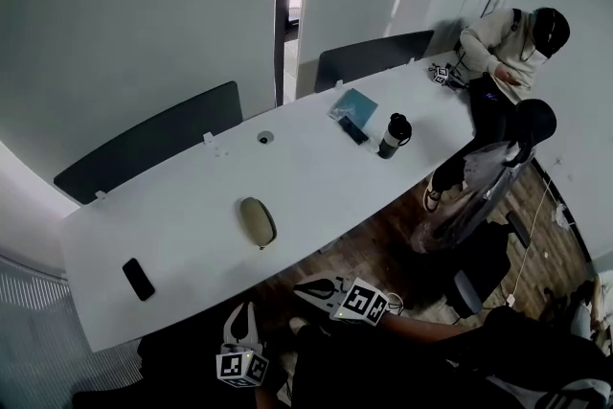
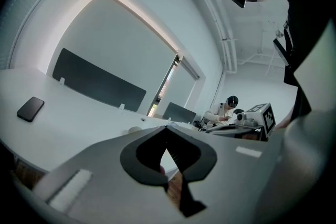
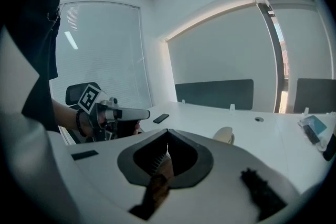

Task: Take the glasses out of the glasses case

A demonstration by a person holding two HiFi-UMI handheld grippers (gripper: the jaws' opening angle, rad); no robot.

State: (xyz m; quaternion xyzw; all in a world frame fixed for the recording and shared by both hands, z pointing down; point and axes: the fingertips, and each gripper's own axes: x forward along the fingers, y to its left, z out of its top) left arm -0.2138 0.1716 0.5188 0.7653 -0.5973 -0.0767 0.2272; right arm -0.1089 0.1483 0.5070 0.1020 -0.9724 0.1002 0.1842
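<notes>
The glasses case [image 1: 257, 221], a closed beige oval, lies near the front edge of the white table [image 1: 192, 206]. Both grippers hover off the table's near side, apart from the case. My left gripper [image 1: 241, 308] points at the table edge, shut and empty. My right gripper [image 1: 301, 284] points left, also shut with nothing in it. In the left gripper view the jaws [image 2: 167, 124] meet over the table, and the case [image 2: 131, 130] shows as a pale lump beyond. In the right gripper view the jaws [image 3: 168, 131] are together, the case [image 3: 226, 135] to their right. No glasses are visible.
A black phone [image 1: 138, 279] lies at the table's front left. Farther back stand a dark bottle [image 1: 394, 135] and a blue notebook [image 1: 352, 105]. Dark chairs [image 1: 153, 141] line the far side. Two people [image 1: 508, 43] sit at the table's right end.
</notes>
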